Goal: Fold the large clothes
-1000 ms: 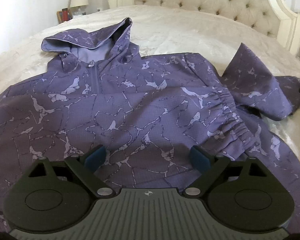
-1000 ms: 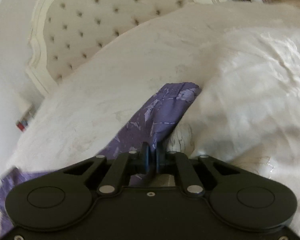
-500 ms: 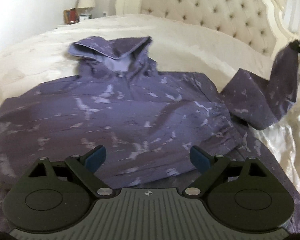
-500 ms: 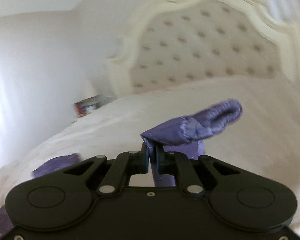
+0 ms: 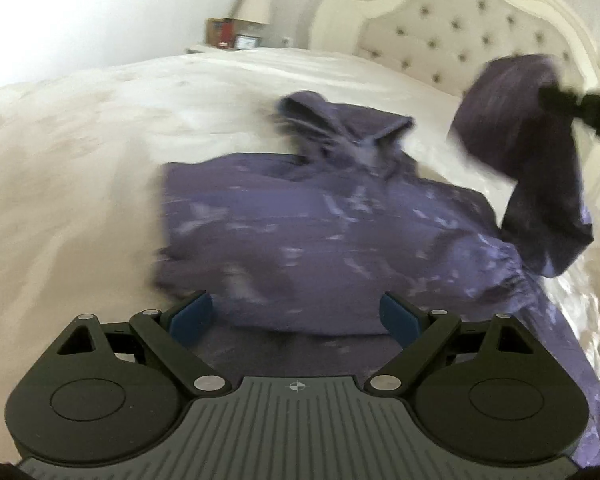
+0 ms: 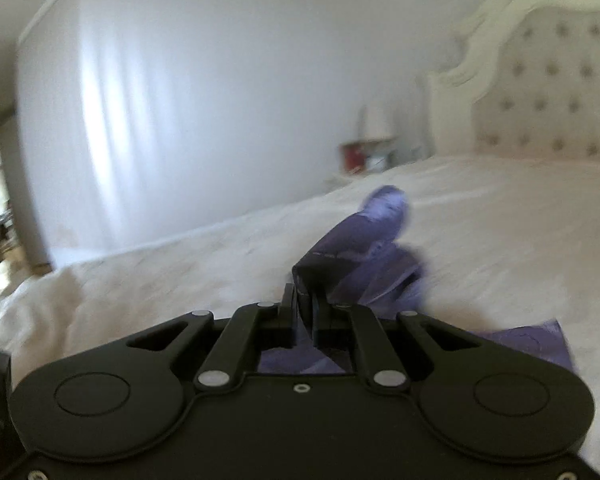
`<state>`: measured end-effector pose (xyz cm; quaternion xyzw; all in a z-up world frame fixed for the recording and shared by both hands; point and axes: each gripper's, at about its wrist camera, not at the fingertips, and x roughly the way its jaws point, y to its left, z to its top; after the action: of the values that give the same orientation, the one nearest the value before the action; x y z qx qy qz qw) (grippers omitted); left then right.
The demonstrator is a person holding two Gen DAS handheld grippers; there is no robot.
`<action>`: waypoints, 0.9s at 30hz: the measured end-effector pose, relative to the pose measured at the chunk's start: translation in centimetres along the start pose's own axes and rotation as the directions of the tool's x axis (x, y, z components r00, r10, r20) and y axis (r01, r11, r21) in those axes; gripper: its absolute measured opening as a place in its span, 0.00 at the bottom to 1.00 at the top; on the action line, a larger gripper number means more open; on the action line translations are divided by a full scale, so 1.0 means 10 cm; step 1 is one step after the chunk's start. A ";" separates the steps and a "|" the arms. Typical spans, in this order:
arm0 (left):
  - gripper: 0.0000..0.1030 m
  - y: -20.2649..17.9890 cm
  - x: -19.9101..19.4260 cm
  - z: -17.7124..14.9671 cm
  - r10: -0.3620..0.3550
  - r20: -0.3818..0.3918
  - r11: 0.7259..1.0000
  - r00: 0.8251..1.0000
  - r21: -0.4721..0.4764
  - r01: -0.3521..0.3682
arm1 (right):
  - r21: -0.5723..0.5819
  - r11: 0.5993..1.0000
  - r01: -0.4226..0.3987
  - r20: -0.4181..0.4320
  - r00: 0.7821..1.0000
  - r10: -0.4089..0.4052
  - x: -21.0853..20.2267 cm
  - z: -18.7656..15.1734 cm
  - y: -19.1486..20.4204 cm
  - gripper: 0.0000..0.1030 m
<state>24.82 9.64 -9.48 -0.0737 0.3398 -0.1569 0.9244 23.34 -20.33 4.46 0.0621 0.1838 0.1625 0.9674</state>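
Above bed (image 5: pixel 100 128), right claw (image 6: pixel 304 300) apparently pinching sleeve (image 6: pixel 364 248)

Both views lit by soft daylight, no hard shadows; white wall (image 6: pixel 172 92) blown out w/ vertical glare streaks; bedspread (image 5: pixel 80 168) near overexposed. Heavy motion blur on purple hooded jacket (image 5: pixel 300 232) & raised sleeve (image 5: pixel 532 152); headboard (image 6: pixel 556 92) and lamp (image 6: pixel 376 120) soft too. Gripper bodies at frame bottom stay sharp; fisheye bends edges, dark corners.
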 end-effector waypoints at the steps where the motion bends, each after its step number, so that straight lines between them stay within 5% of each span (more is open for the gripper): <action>1: 0.88 0.08 -0.04 -0.01 0.005 0.003 1.000 1.000 -0.017 -0.005 | -0.001 1.000 -0.019 -0.020 1.000 0.019 0.08 -0.08 0.11 0.14; 8: 0.88 0.45 -0.26 -0.06 0.023 0.008 0.996 1.000 -0.085 -0.022 | -0.031 0.997 -0.070 -0.159 0.985 0.065 0.67 -0.69 0.55 0.14; 13: 0.88 0.46 -0.36 0.05 0.004 0.029 0.994 1.000 -0.109 -0.001 | -0.041 0.994 -0.102 -0.219 0.971 0.090 0.58 -0.95 0.68 0.21; 15: 0.88 0.41 -0.37 0.11 -0.011 0.037 0.994 0.999 -0.105 0.015 | -0.030 0.995 -0.095 -0.219 0.972 0.086 0.51 -0.95 0.62 0.50; 17: 0.88 0.33 -0.36 0.14 -0.033 0.039 0.995 0.999 -0.093 0.036 | 0.003 0.996 -0.088 -0.210 0.974 0.086 0.35 -0.94 0.51 0.66; 27: 0.88 -0.20 0.07 0.20 -0.058 -0.023 0.998 0.998 -0.014 0.058 | 0.065 0.991 0.115 -0.155 0.982 -0.103 -0.47 -0.90 -0.53 0.82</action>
<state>26.12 7.58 -7.94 -0.0880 0.3494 -0.1823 0.9148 17.35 -26.31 -3.24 0.0751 0.2657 0.1066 0.9552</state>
